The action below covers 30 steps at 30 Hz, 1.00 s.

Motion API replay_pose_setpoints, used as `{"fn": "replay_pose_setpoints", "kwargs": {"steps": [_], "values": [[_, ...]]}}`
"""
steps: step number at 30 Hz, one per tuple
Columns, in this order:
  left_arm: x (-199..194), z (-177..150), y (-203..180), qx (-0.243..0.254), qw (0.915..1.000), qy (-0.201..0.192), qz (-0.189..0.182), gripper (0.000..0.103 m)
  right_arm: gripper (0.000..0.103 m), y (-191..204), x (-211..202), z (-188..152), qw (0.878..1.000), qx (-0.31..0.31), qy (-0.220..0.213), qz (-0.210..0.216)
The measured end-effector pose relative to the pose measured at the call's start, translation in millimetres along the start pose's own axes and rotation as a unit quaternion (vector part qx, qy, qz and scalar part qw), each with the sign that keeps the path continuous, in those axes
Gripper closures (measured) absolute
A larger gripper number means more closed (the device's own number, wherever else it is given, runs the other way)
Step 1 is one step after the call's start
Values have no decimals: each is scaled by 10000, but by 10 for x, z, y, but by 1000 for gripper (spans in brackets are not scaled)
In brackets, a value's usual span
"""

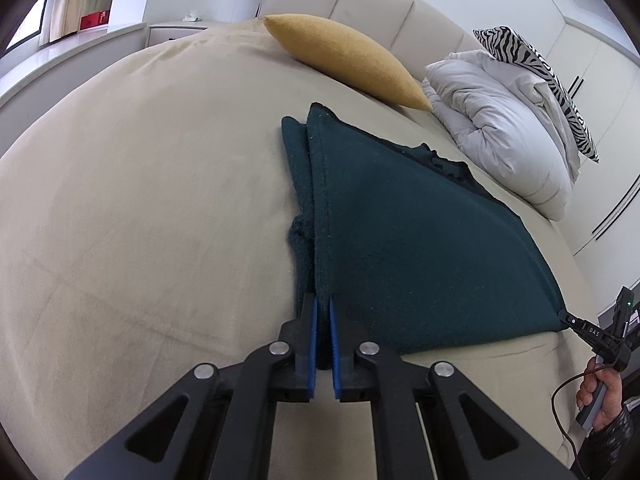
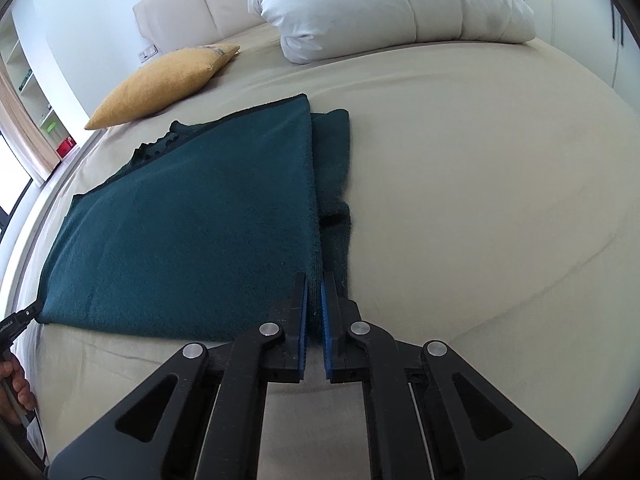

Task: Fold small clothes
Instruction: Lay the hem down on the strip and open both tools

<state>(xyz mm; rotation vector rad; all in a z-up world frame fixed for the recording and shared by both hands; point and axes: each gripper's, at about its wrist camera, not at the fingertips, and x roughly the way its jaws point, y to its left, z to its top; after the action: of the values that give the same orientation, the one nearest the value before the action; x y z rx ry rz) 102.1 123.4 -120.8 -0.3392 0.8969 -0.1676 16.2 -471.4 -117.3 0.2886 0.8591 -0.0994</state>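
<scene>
Left gripper [image 1: 323, 300] sits low at the near edge of the bed, blue pads nearly together, pinching the near left corner of the dark green garment [image 1: 420, 232]. The fabric edge runs straight up between its fingers. Right gripper [image 2: 315, 280] is the same: narrow gap, pads clamped on the near right corner of that garment [image 2: 192, 216]. In the left view the right gripper's tip [image 1: 570, 318] shows at the garment's far corner, with the person's hand [image 1: 600, 396] on its handle and a cable hanging below.

The garment lies spread flat on the beige bed sheet [image 1: 140, 200], with one layer folded over and a narrower strip of the same fabric sticking out along the outer side edge. At its far edge, some dark trim pokes out from under the top layer.

Beyond it is a mustard yellow pillow [image 1: 344, 60], close to the garment's far corner, but contact is unclear. A white duvet [image 1: 508, 120] is bunched near the headboard [image 1: 380, 4], with a zebra-print pillow [image 1: 536, 76] behind it. Shelves [image 1: 96, 4] stand farther back.
</scene>
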Motion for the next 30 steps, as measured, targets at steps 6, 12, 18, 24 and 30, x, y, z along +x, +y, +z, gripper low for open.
{"fn": "replay_pose_setpoints", "kwargs": {"steps": [6, 12, 18, 24, 30], "values": [[15, -42, 34, -20, 10000, 30, -5, 96, 98, -38, 45, -23, 10000, 29, 60, 5], [20, -41, 60, -34, 10000, 41, -30, 96, 98, -41, 74, -23, 9999, 60, 106, 24], [41, -12, 67, -22, 9999, 106, -44, 96, 99, 4, 37, -40, 9999, -46, 85, -89], [38, 12, 104, -31, 9998, 151, -129, 96, 99, -11, 54, -57, 9999, 2, 93, -74], [46, 6, 111, -51, 9998, 134, -133, 96, 99, -12, 55, -75, 9999, -3, 147, -77]]}}
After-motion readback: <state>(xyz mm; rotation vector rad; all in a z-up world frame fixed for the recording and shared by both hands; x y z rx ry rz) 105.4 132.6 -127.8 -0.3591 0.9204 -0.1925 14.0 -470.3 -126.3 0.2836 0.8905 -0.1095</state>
